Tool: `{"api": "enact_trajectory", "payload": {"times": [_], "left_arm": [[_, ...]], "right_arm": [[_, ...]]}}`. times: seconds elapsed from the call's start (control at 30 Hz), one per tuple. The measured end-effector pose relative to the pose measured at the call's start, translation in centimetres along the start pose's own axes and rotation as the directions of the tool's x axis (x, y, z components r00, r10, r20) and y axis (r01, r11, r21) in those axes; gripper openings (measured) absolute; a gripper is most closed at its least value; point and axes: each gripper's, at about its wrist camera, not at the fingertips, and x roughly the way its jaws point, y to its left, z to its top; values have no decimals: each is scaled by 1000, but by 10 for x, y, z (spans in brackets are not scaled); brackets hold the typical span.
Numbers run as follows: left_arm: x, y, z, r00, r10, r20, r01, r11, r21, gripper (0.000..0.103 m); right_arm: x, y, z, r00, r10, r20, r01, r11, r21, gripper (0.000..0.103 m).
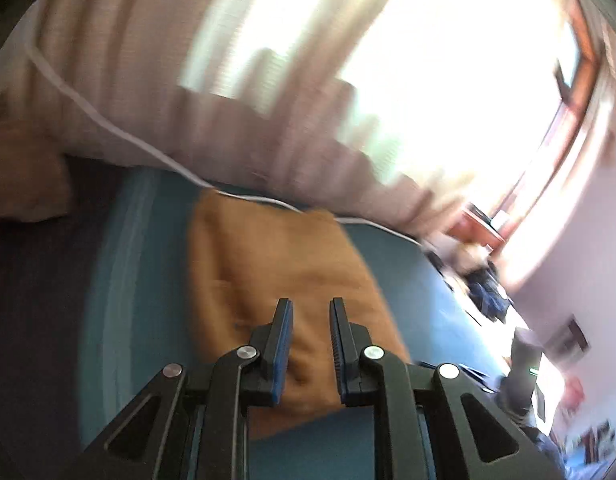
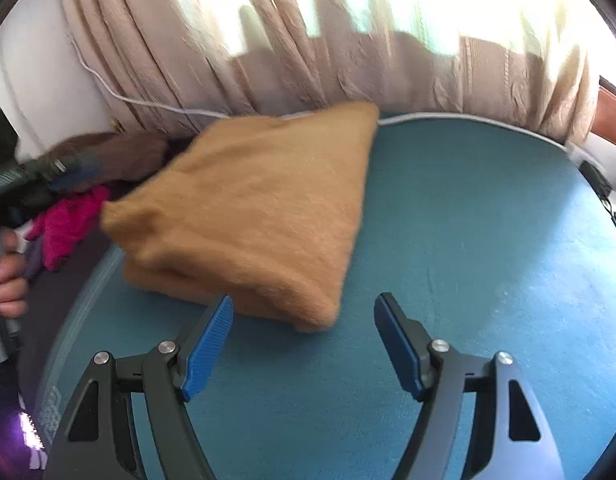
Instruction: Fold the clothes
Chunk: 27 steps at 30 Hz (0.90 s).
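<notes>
The folded garment (image 2: 251,216) is plain mustard-tan and fuzzy, on a teal-blue mat (image 2: 468,240). The curtain (image 2: 211,60) is beige with fine ribbing. A white cable (image 2: 147,102) runs along it. A magenta cloth (image 2: 67,224) lies at left. The gripper pads (image 2: 209,348) are blue and ridged on black arms.

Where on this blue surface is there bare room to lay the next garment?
Bare room lies on the teal blue mat, right of the folded tan fuzzy garment, up to the white cable under the beige curtain. Left of the garment is crowded: a magenta cloth and brown fabric.
</notes>
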Motion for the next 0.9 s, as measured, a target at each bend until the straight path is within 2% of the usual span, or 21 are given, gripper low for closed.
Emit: {"api": "enact_trajectory", "payload": {"times": [0.07,0.13,0.23,0.3,0.47,0.57,0.63,0.7,0.77,0.83,0.9], "left_arm": [[17,-9,-5,999,-7,-40,8,1000,23,19],[41,-5,-16,990,62,-127,-60,998,18,19],[52,10,-31,978,105,-179,-106,994,4,19],[49,17,-35,979,93,-183,-96,995,-7,19],[42,22,-49,971,152,-187,-146,988,42,19],[40,42,-57,980,99,-176,-106,994,-36,19],[38,44,-59,981,93,-168,-101,994,-40,19],[39,40,-61,982,103,-157,-108,994,-19,19],[36,42,-64,985,92,-146,-97,995,-27,19],[34,47,-66,989,67,-133,-74,996,-49,19],[36,50,-66,991,52,-123,-60,996,-60,19]], "right_arm": [[9,-2,2,999,-27,-26,27,1000,-1,77],[14,-7,4,997,-76,-26,76,997,14,77],[15,-27,1,995,-90,-35,92,993,74,79],[19,-41,-2,996,-67,-55,73,991,112,79],[18,-41,0,993,-100,-65,105,992,76,81],[15,-36,1,991,-112,-74,115,992,44,82],[10,-31,2,990,-120,-76,121,993,14,82],[-4,-22,3,993,-108,-41,106,994,-28,82],[-28,-12,10,997,-61,38,63,996,-59,82],[-46,-1,22,993,-26,117,35,996,-80,83],[-52,15,37,982,-19,187,42,992,-117,83]]}}
